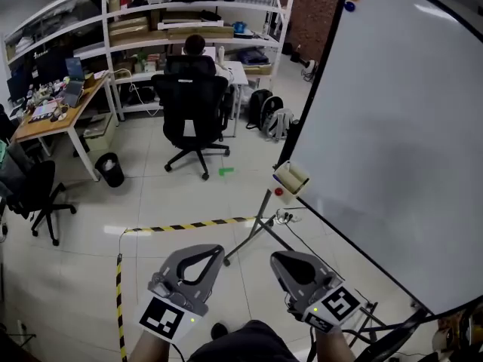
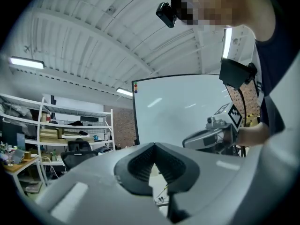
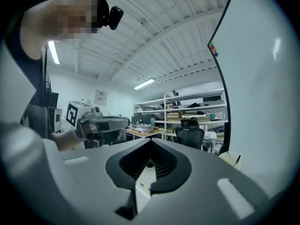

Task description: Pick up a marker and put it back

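Observation:
A pale holder box [image 1: 291,178] hangs at the lower left edge of the whiteboard [image 1: 400,127]. In the right gripper view the same holder [image 3: 230,159] shows a dark marker [image 3: 238,159] sticking out of it. My left gripper [image 1: 215,252] and right gripper [image 1: 279,260] are side by side low in the head view, well short of the holder. Both are shut with nothing between the jaws. The left gripper view shows its own closed jaws [image 2: 153,147] aimed at the board, with the right gripper [image 2: 211,136] beside them. The right gripper's jaws [image 3: 150,142] are closed too.
The whiteboard stand's legs [image 1: 253,236] and cables lie on the tiled floor ahead. Yellow-black tape [image 1: 189,225] marks the floor. A person sits in a black office chair [image 1: 192,111] before shelving [image 1: 189,29]. A desk [image 1: 53,115], a bin [image 1: 111,169] and bags [image 1: 272,115] stand beyond.

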`<action>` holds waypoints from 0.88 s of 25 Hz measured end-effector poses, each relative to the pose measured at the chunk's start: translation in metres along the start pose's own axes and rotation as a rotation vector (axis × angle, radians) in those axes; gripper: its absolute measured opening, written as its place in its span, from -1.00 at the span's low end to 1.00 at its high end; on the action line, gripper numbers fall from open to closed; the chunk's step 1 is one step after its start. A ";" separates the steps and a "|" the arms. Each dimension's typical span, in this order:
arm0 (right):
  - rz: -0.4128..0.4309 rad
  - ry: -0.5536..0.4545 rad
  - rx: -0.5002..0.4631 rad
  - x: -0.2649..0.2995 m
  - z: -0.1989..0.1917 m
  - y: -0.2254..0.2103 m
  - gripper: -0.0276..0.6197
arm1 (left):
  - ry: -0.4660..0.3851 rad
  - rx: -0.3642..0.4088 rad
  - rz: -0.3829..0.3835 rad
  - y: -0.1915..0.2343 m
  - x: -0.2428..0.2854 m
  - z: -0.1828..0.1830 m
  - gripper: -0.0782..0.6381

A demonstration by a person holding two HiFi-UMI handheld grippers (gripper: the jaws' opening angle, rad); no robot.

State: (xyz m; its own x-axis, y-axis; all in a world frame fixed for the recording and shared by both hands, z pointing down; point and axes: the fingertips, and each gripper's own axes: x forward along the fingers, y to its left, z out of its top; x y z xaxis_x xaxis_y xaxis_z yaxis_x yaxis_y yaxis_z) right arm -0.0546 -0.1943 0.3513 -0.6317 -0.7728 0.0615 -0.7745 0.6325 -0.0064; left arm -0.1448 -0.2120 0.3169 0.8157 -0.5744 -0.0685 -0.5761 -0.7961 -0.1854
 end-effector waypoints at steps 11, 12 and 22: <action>-0.029 0.029 0.047 0.059 -0.012 -0.085 -0.91 | 0.035 -0.014 -0.034 0.059 0.078 -0.028 -0.77; -0.027 0.031 0.053 0.064 -0.014 -0.094 -0.91 | 0.037 -0.017 -0.035 0.064 0.087 -0.030 -0.77; -0.025 0.065 0.066 0.094 -0.030 -0.209 -0.91 | 0.064 -0.048 -0.020 0.099 0.200 -0.055 -0.77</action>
State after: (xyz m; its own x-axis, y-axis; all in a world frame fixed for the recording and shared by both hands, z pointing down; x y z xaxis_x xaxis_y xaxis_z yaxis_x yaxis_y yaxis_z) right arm 0.0488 -0.3978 0.3883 -0.6105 -0.7818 0.1268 -0.7917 0.6069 -0.0701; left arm -0.0411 -0.4160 0.3388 0.8227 -0.5684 -0.0019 -0.5631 -0.8146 -0.1392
